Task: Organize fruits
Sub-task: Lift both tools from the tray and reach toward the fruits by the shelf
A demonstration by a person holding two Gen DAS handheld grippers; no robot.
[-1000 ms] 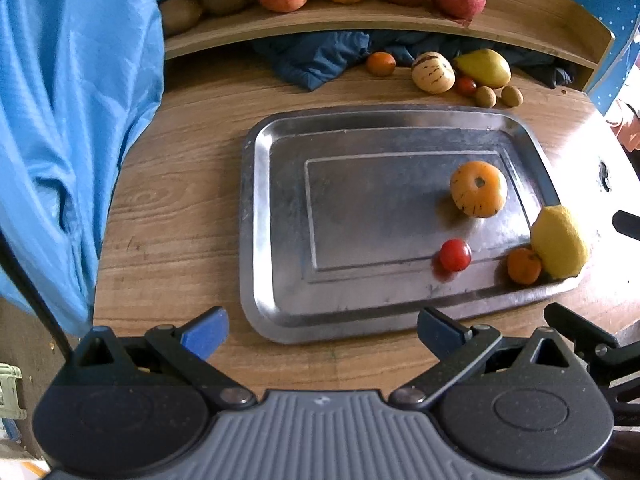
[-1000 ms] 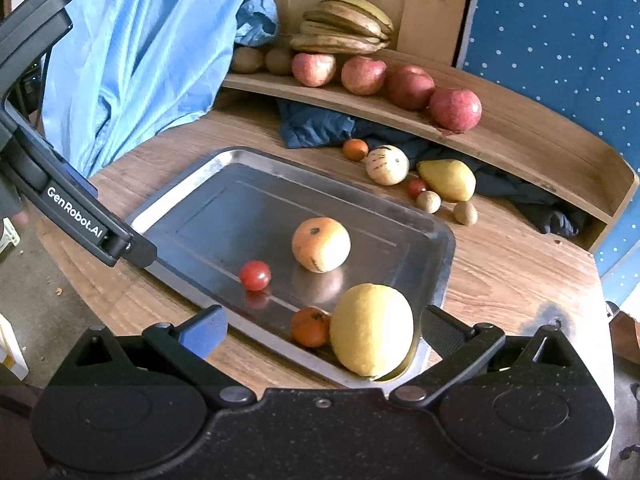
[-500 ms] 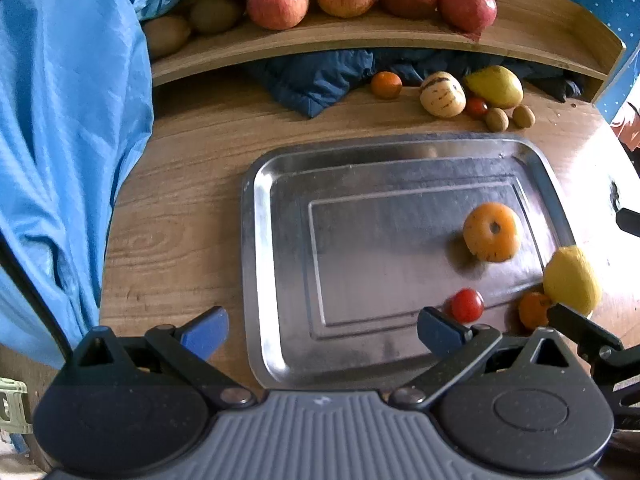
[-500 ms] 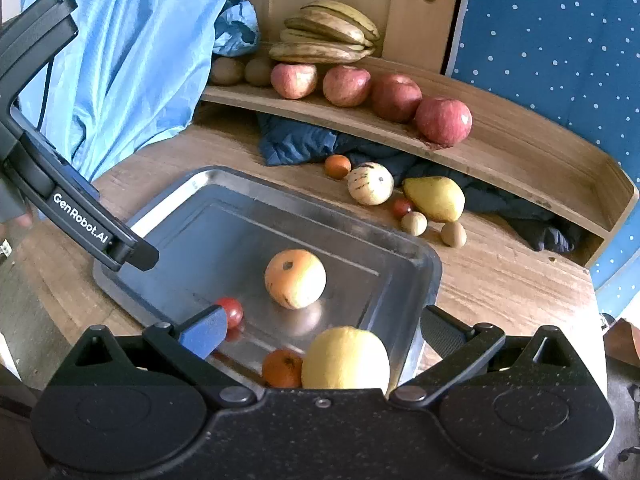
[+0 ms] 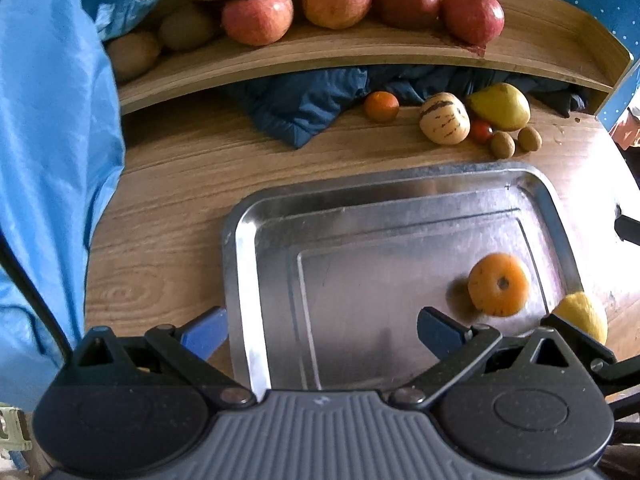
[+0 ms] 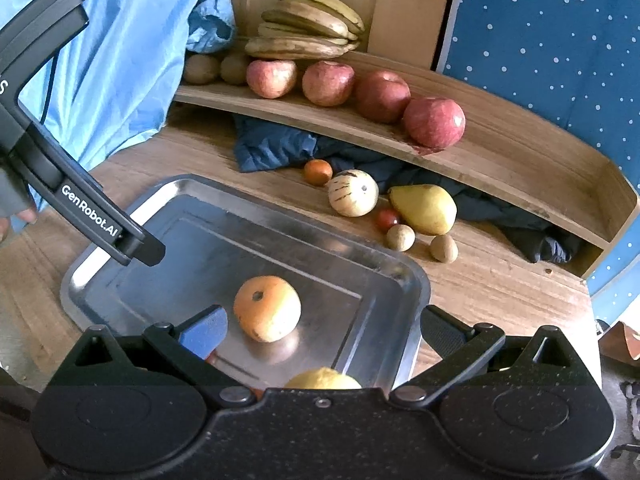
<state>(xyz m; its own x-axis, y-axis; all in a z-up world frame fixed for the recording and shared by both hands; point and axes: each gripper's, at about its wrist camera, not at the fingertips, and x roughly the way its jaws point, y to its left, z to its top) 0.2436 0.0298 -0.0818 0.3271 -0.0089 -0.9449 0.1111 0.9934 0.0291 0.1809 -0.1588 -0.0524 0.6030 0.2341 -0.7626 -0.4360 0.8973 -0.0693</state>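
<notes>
Both tongs have drawn nearer the tray's point(image 5: 240, 240) near edge than a second ago, so the cherry tomato and small orange on it are now hidden behind them. On the table point(image 5: 168, 184) beyond the tray's far edge lie a small tangerine point(image 6: 317, 171), a striped melon point(image 6: 353, 193), a pear point(image 6: 424, 209) and a dark blue cloth point(image 5: 304, 108); apples point(image 6: 434, 122) line the shelf point(image 6: 520, 160). Left tongs point(image 5: 322, 330) and right tongs point(image 6: 322, 330) stand wide apart, holding nothing. An orange fruit point(image 6: 267, 308) sits in the tray's right half between the right tongs' fingers, and a lemon point(image 5: 582, 318) rests on the tray's near right corner.
</notes>
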